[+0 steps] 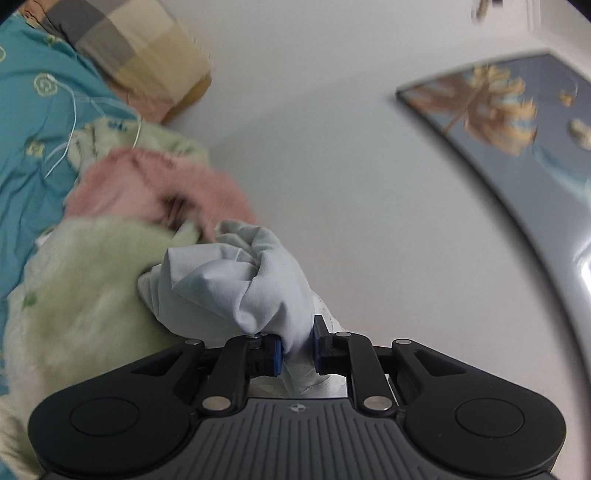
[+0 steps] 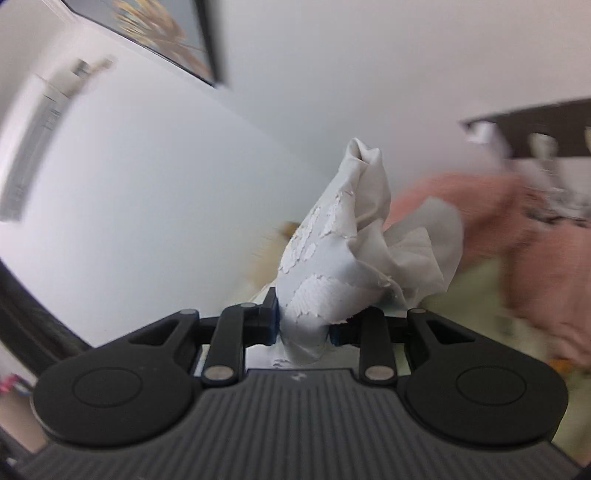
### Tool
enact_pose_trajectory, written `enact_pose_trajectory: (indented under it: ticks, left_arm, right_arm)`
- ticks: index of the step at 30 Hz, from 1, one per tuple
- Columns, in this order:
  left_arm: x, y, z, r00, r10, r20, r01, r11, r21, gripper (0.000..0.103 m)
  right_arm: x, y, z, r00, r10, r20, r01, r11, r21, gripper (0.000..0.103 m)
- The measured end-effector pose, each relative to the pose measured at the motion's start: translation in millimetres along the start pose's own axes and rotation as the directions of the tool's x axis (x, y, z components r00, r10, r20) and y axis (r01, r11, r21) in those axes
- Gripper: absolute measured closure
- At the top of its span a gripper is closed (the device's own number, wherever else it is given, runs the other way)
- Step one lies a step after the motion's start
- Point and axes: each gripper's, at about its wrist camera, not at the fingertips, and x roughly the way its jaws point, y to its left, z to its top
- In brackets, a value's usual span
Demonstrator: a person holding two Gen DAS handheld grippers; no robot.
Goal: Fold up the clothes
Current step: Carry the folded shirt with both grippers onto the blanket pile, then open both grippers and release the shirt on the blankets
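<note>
My left gripper is shut on a bunched pale blue-white garment, held up in the air. My right gripper is shut on another bunch of the same pale garment, which shows a cracked white print. Both views point up toward the wall. Behind the cloth lie a pink garment, also in the right wrist view, and a light green fleece. The rest of the held garment is hidden below the grippers.
A teal bedspread and a checked pillow lie at the left. A framed picture hangs on the white wall; it also shows in the right wrist view. A dark shelf is at the right.
</note>
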Motion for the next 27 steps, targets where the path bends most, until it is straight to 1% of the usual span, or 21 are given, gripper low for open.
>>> enact_pose_trajectory:
  ticks: [1,3,5,9,11,13,14,16,17,18,19,20,21,22,23,24,25,27]
  left_arm:
    - [3,13,-11,0.999,0.020,-0.026,-0.020,1.000,0.011,0.087]
    - [-2,34,-33,0.998,0.040,-0.057,-0.039,0.999,0.030,0.087]
    - [-5,41,-46,0.995,0.068,-0.069,-0.062,0.995,0.075,0.087]
    - [-12,55,-71,0.988,0.123,-0.090,-0.107,0.980,0.165,0.085]
    - [-15,59,-81,0.984,0.151,-0.096,-0.128,0.970,0.209,0.081]
    - [-19,51,-81,0.979,0.184,-0.088,-0.157,0.955,0.253,0.074]
    - [-22,44,-81,0.975,0.207,-0.085,-0.175,0.942,0.286,0.070]
    - [-30,29,-80,0.964,0.253,-0.078,-0.211,0.912,0.351,0.050]
    - [-35,21,-81,0.960,0.272,-0.070,-0.226,0.896,0.383,0.046]
    - [-44,12,-84,0.957,0.285,-0.058,-0.236,0.878,0.417,0.041]
    - [-54,3,-88,0.954,0.298,-0.045,-0.247,0.858,0.450,0.036]
    - [-63,-6,-91,0.951,0.307,-0.031,-0.255,0.839,0.480,0.032]
    - [-72,-15,-95,0.951,0.310,-0.016,-0.260,0.824,0.504,0.024]
    - [-82,-23,-99,0.951,0.310,-0.001,-0.263,0.808,0.527,0.019]
    - [-93,-33,-104,0.952,0.306,0.013,-0.262,0.791,0.552,0.018]
    - [-104,-43,-109,0.952,0.304,0.026,-0.262,0.771,0.580,0.012]
    - [-114,-53,-114,0.952,0.303,0.046,-0.267,0.748,0.607,0.005]
    - [-139,-71,-125,0.951,0.290,0.104,-0.285,0.702,0.653,0.000]
  right_arm:
    - [0,-12,-9,0.999,-0.041,-0.033,0.041,0.999,-0.008,0.074]
    - [-3,-36,-30,0.986,-0.117,-0.116,0.114,0.993,-0.030,0.075]
    - [-8,-48,-50,0.973,-0.165,-0.161,0.156,0.986,-0.066,0.074]
    - [-14,-66,-74,0.960,-0.207,-0.187,0.193,0.977,-0.089,0.073]
    - [-15,-75,-78,0.961,-0.211,-0.180,0.197,0.976,-0.090,0.072]
    - [-18,-75,-76,0.963,-0.205,-0.175,0.195,0.978,-0.073,0.070]
    - [-20,-74,-75,0.961,-0.209,-0.181,0.200,0.978,-0.065,0.069]
    - [-29,-67,-72,0.953,-0.232,-0.195,0.221,0.972,-0.074,0.067]
    - [-35,-62,-72,0.948,-0.246,-0.203,0.231,0.968,-0.094,0.065]
    - [-43,-56,-72,0.945,-0.258,-0.202,0.238,0.964,-0.119,0.061]
    - [-54,-48,-73,0.944,-0.267,-0.191,0.241,0.959,-0.148,0.052]
    - [-64,-41,-74,0.944,-0.276,-0.181,0.245,0.953,-0.177,0.048]
    - [-73,-35,-74,0.945,-0.279,-0.169,0.244,0.949,-0.201,0.040]
    - [-82,-30,-75,0.949,-0.275,-0.154,0.239,0.946,-0.219,0.038]
    - [-92,-23,-76,0.952,-0.272,-0.137,0.236,0.942,-0.237,0.033]
    - [-102,-16,-77,0.957,-0.266,-0.119,0.229,0.939,-0.257,0.025]
    - [-112,-8,-78,0.962,-0.256,-0.100,0.220,0.935,-0.278,0.025]
    - [-131,7,-82,0.971,-0.229,-0.067,0.195,0.922,-0.335,0.024]
